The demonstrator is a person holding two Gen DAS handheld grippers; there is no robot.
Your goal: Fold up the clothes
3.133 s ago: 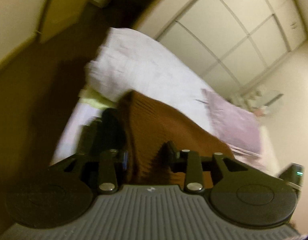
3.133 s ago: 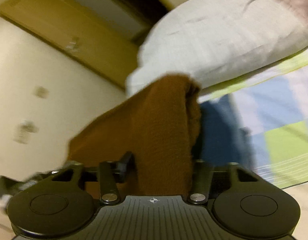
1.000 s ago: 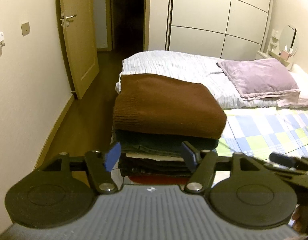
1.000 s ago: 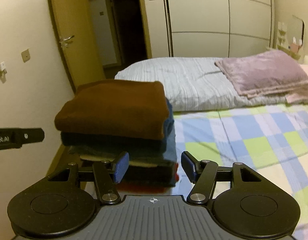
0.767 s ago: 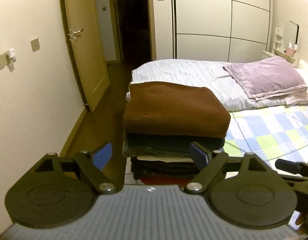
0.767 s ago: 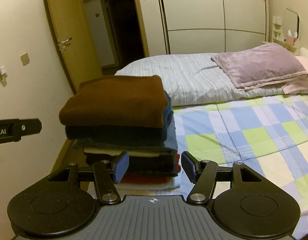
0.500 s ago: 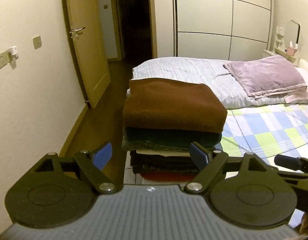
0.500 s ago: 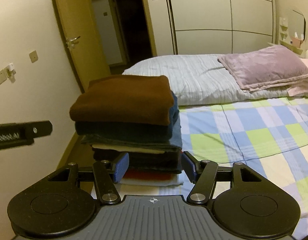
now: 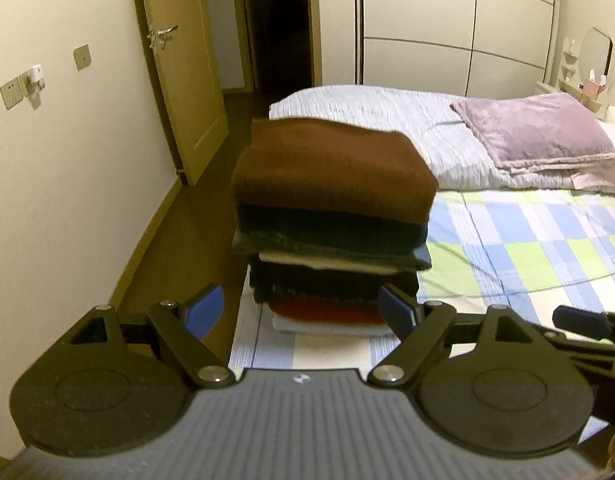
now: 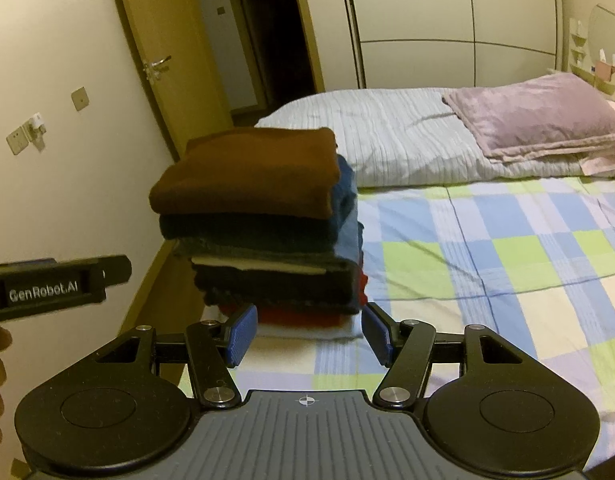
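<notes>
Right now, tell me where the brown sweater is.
The brown sweater tops the stack of folded clothes at the bed's near-left corner, centre in the left wrist view, left of centre in the right.

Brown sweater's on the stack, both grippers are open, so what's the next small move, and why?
Probably draw both grippers back. The brown sweater lies folded atop the stack; left gripper and right gripper are open, empty, short of it. No unfolded clothes show.
</notes>
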